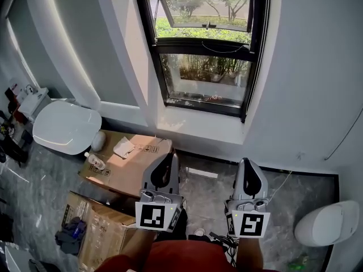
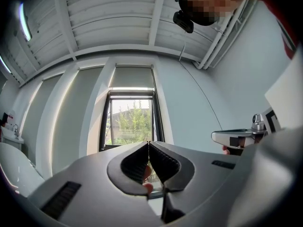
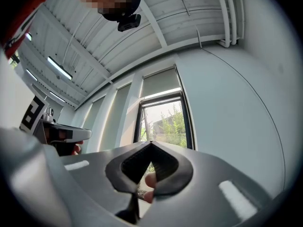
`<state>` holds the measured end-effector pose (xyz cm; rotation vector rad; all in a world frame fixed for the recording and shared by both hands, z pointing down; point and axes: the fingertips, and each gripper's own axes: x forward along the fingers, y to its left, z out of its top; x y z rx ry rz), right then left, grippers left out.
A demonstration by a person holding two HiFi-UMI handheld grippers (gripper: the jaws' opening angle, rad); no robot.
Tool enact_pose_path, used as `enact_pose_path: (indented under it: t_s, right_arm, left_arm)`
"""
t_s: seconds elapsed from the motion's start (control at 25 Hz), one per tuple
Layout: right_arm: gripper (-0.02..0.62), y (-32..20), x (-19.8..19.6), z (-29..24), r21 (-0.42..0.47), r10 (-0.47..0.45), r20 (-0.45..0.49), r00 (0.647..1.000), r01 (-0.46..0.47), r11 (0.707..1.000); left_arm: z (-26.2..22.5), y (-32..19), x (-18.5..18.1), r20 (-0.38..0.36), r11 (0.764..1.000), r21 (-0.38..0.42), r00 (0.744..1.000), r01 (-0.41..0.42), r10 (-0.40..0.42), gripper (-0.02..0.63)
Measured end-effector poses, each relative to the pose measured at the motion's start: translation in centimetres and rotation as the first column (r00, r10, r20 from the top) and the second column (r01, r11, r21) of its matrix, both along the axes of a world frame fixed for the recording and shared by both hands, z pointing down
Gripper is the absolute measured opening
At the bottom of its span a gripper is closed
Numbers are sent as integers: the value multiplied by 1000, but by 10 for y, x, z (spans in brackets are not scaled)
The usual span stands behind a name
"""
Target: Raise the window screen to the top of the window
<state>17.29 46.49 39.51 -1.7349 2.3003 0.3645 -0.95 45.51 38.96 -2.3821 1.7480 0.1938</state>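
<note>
1. Grippers. L gripper [image 1: 169, 158] and R gripper [image 1: 248, 163] sit low in the head view, side by side, close to the body, tips aimed at the wall ahead. Both sets of jaws are clenched, pads meeting, nothing btwn them. Neither touches anything.

2. Mid ground. A cardboard box [image 1: 133, 160] lies on the floor just left of the L gripper. The white sill [image 1: 198, 123] lies beyond.

3. Target. The black-framed window [image 1: 258, 50] stands above the sill, well apart from both grippers. A dark crossbar [image 1: 204, 45] runs at mid height w/ a thin cord on it. The section below the bar reads duller than the open part above. From that, the window screen [image 1: 204, 78] is judged to cover the lower section, w/ the bar as its top rail. The mesh is too fine to confirm.

4. Step in hand: approach; lift not begun. Recommended (judgement):
- Close in square to the window; keep clear of the box.
- Open the jaws before contact; clenched, they can't take the rail.
- Grip the rail either side of centre, at equal height.
- Lift evenly, so the screen doesn't rack in its tracks.
- Clamp the rail only; keep the tips off the mesh.
- Run it to the frame head; check seating before release.
</note>
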Motion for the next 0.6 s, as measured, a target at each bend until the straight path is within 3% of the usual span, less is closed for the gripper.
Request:
enact_pose_path:
  t_s: [0.6]
  right_arm:
    - [11,-62,-15,0,25,25,-62,998,-23,999]
  left_arm:
    - [4,-63,-23,-43,1000,25,999,15,-14,6]
